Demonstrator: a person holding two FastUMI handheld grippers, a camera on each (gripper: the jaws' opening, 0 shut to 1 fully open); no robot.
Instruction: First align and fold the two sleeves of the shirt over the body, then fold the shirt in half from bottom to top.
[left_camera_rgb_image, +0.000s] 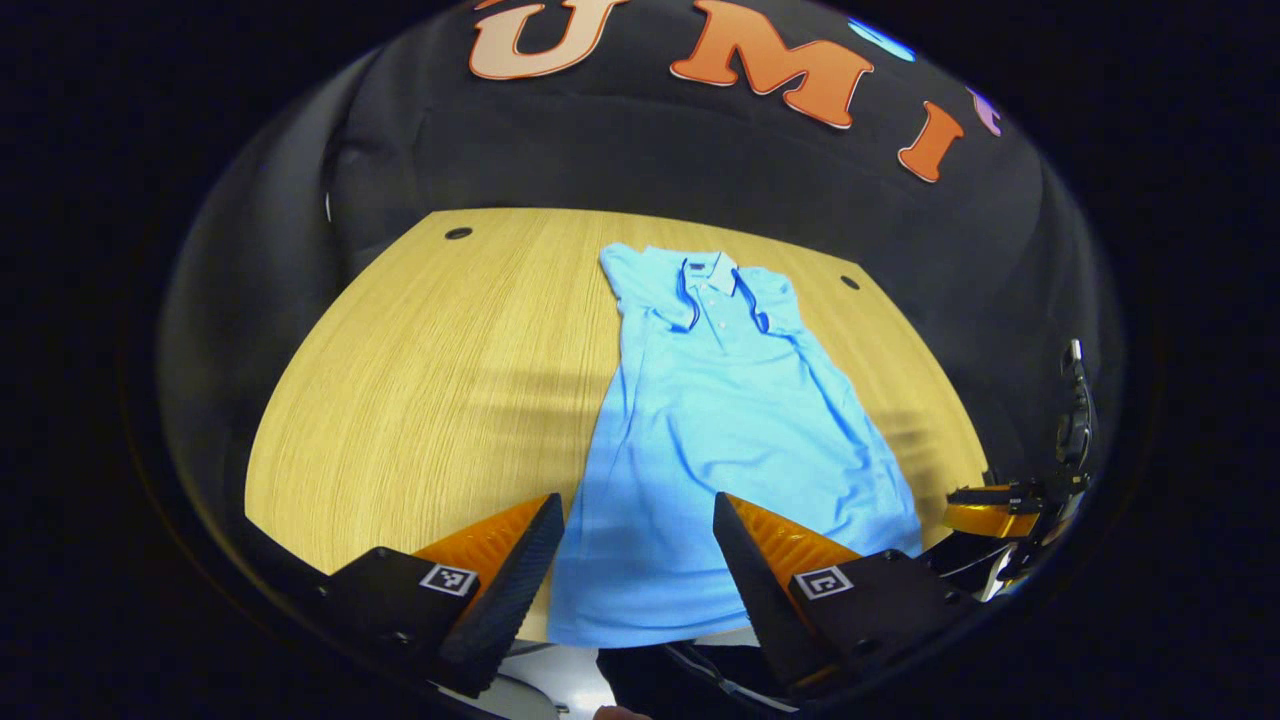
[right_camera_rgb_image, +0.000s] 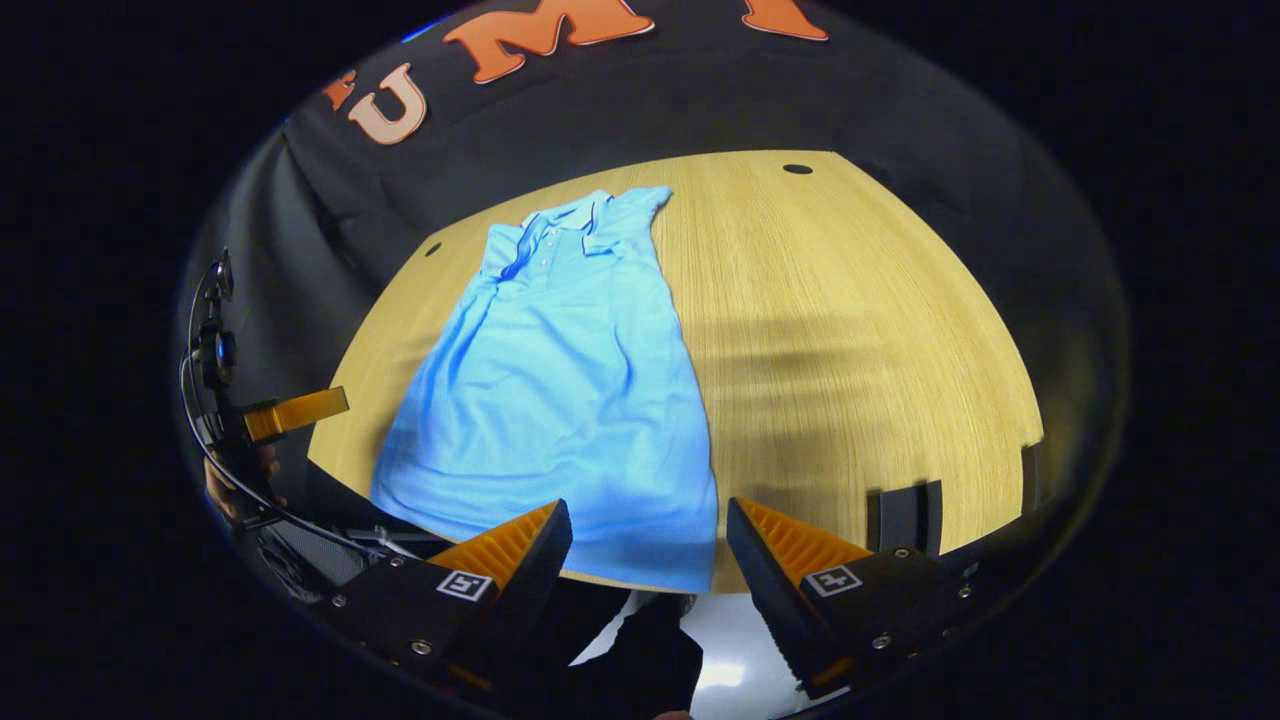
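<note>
Here the light-blue short-sleeved polo shirt (left_camera_rgb_image: 730, 430) lies flat, front up, on the pale wood-grain tabletop (left_camera_rgb_image: 420, 380), its collar toward the table's far edge and its hem at the near edge. Both sleeves appear already folded in over the body, since the outline narrows to a long strip with only small folded flaps beside the collar; the first stage thus seems complete. The bottom-to-top fold is not yet done: the hem lies at full length from the collar.

The left gripper (left_camera_rgb_image: 638, 560) hangs above the shirt's hem, near its left corner, jaws spread wide and holding nothing. The right gripper (right_camera_rgb_image: 648, 560) is poised over the hem's right corner, jaws likewise spread and empty. Whether either touches the cloth cannot be told. In the left gripper view, the right gripper appears just beyond the hem's right side; in the right gripper view, the left gripper, with a hand (right_camera_rgb_image: 235, 490) behind it, appears off the hem's left side.
</note>
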